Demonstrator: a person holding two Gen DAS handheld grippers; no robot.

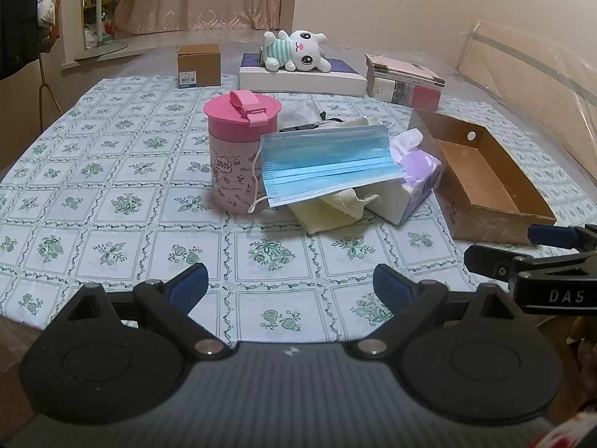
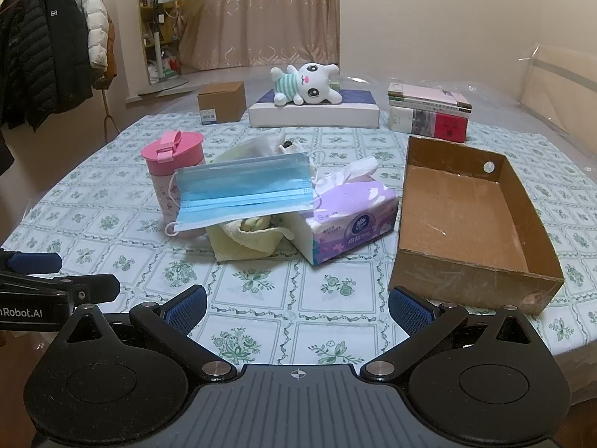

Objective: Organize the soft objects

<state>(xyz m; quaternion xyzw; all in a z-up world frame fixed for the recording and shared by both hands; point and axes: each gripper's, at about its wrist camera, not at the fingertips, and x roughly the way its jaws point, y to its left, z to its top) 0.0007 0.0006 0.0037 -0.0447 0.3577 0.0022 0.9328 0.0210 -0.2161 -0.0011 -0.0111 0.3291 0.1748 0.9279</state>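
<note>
Table: your work surface, covered in a green floral check cloth; everything below sits on it.
Cardboard tray: open-topped, to the right, nearest of the items; nothing visible inside it.
White flat box: far centre, with the plush toy lying on its side on top.
Book stack: far right, behind the tray.
Small brown carton: far left of the white flat box, closed.
Tissue pack: purple, centre, just left of the tray, a white tissue sticking up from its top.
Pink cup: upright with its lid on, left of the pile, touching the mask's left end.
Face mask: blue, unfolded, draped across the top of the pile; one end rests against the cup, the other on the tissue pack.
Yellow cloth: crumpled under the mask, between cup and tissue pack, its near corner flat on the table.
Pale fabric bundle: behind the mask; a dark item is tucked in it, and you cannot tell what it is.
Your left gripper: low over the near edge of the table, jaws spread wide, nothing between them.
Your right gripper: same stance, just beside the left one, jaws spread wide and holding nothing, near the tray's front corner.
</note>
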